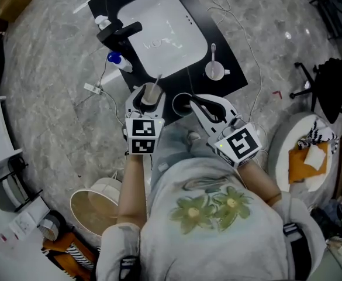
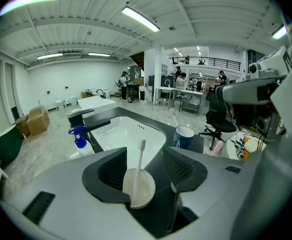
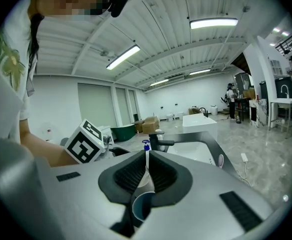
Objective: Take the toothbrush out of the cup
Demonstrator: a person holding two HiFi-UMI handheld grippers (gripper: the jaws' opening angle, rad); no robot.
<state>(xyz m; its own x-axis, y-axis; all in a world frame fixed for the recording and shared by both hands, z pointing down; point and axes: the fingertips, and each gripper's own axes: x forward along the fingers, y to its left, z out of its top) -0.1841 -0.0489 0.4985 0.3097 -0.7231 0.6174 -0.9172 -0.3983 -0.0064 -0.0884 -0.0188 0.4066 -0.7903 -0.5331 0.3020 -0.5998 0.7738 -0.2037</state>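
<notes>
The left hand-held gripper (image 2: 146, 168) stands wide, 1 jaw on either side of the pale cup (image 2: 139, 189) on the tabletop (image 1: 107, 4), with the toothbrush (image 2: 141, 156) upright inside. I would close higher, on the handle alone, then lift straight up. The right hand-held gripper (image 3: 146, 175), its jaws drawn narrow above a blue cup (image 3: 142, 207), should keep clear

Pale pink toothbrush (image 2: 141, 156) stands head-up, leaning slightly, in a small off-white cup (image 2: 138, 188). The cup sits upright on the dark counter (image 1: 229, 48) by the sink's (image 1: 159, 31) front edge, between the left gripper's (image 2: 145, 156) spread jaws.
</notes>
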